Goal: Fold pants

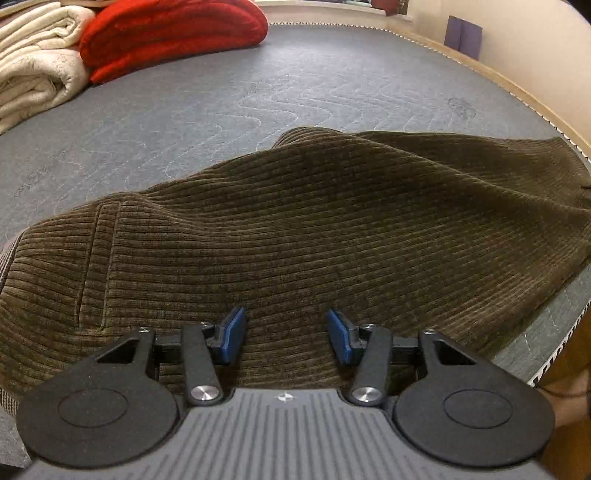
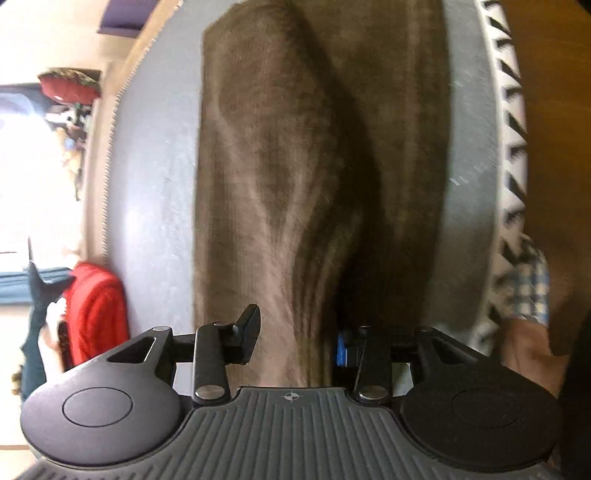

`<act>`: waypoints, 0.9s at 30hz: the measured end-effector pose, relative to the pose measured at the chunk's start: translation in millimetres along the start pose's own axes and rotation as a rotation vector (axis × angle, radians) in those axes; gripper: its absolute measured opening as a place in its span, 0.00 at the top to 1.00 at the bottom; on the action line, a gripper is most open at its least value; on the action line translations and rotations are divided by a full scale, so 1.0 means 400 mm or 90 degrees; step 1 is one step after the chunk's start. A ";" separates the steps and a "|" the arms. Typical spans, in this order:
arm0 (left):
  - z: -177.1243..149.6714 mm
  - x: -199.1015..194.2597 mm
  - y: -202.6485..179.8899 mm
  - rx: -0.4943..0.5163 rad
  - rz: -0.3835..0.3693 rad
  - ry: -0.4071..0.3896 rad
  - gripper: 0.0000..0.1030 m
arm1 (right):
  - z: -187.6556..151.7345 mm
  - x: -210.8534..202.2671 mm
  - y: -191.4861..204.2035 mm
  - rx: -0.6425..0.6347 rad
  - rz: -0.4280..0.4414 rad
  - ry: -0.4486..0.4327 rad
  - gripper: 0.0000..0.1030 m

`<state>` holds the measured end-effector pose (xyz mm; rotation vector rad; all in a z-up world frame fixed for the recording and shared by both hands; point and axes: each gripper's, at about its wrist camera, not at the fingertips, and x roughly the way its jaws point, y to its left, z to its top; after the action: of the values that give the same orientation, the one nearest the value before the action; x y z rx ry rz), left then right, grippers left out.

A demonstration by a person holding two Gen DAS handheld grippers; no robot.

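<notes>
The left gripper (image 1: 284,334) hangs with blue pads spread, pinching nothing, over the brown corduroy pants (image 1: 295,229). The right gripper (image 2: 295,338) is parted too, cloth between its jaws but seemingly unpressed. The pants lie on the grey mattress (image 1: 221,99), apparently folded once lengthwise, rumpled; smoothing and further folds seem left.

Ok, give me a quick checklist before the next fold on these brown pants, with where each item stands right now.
1. Left gripper free of cloth: ok, jaws open over the pants.
2. Right gripper free of cloth: cannot tell, a fold runs between its jaws, view blurred.
3. Pants fully on the mattress: ok.
4. Pants lying flat: not ok, ridges and wrinkles.
5. Room beyond the pants: ok, red blanket lies well apart.
</notes>
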<state>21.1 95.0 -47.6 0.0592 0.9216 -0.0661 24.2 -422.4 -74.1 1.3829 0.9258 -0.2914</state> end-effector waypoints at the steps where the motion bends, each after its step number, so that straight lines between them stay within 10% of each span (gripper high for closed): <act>1: -0.004 -0.003 0.001 0.001 -0.001 -0.001 0.46 | 0.014 -0.002 0.000 0.010 0.013 -0.013 0.59; 11: 0.014 0.024 -0.002 0.009 0.002 -0.003 0.46 | 0.134 -0.071 0.025 0.076 0.142 -0.182 0.61; 16: 0.022 0.030 -0.003 0.004 0.002 -0.001 0.42 | 0.234 -0.130 0.051 0.086 0.078 -0.214 0.68; 21: 0.021 0.027 0.001 0.002 0.000 0.002 0.41 | 0.324 -0.302 0.092 -0.001 0.002 -0.376 0.74; 24: 0.025 0.025 0.002 0.000 -0.001 0.005 0.41 | 0.342 -0.305 0.061 -0.045 -0.116 -0.309 0.74; 27: 0.027 0.024 0.002 0.000 -0.001 0.006 0.41 | 0.298 -0.217 0.008 -0.016 -0.155 -0.128 0.74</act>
<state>35.7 94.8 -48.7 0.0590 0.9307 -0.0671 17.8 -559.8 -21.1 1.1940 0.9272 -0.5913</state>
